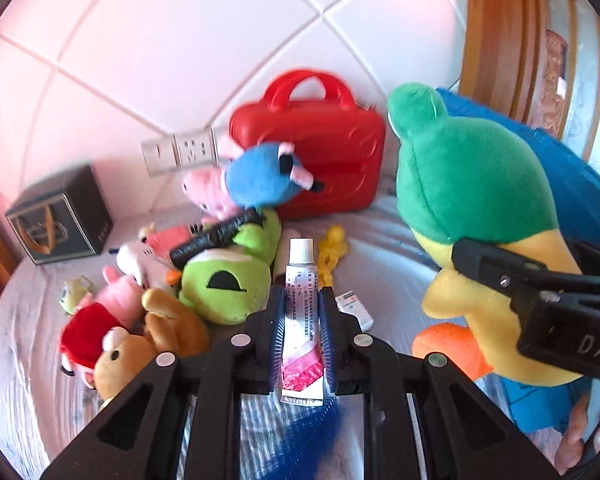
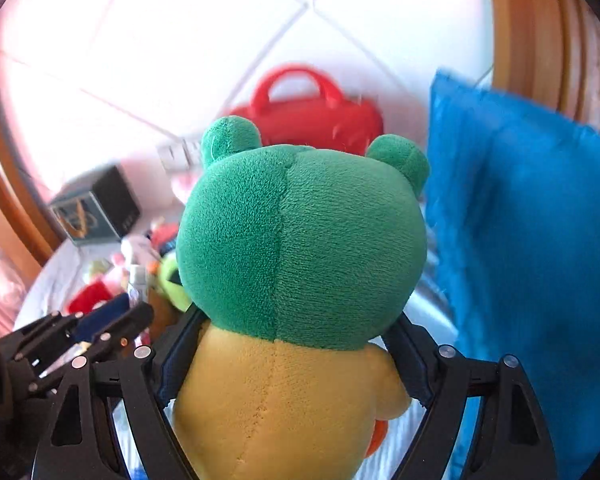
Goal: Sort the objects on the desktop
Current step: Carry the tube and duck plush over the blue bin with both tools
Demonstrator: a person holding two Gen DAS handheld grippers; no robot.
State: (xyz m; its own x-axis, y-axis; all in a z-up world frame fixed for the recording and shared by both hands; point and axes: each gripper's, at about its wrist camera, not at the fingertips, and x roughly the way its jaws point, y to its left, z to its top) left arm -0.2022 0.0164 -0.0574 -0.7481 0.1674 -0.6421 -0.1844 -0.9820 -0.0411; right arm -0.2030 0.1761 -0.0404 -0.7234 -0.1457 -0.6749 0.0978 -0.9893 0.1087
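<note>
The left tongs (image 1: 302, 334) are pinched on a white ointment tube (image 1: 300, 312), held above the plush pile (image 1: 172, 280) on the bed (image 1: 16, 352). The right tongs (image 2: 296, 364), spread wide, clamp a green-and-yellow plush toy (image 2: 296, 248) at its neck, beside a blue cloth bag (image 2: 532, 240).

blue bag (image 2: 532, 240) blurred, cut off right

Black hand-held gripper (image 1: 302, 312), silver screws, blue ribbed pads (image 1: 327, 332)
</note>
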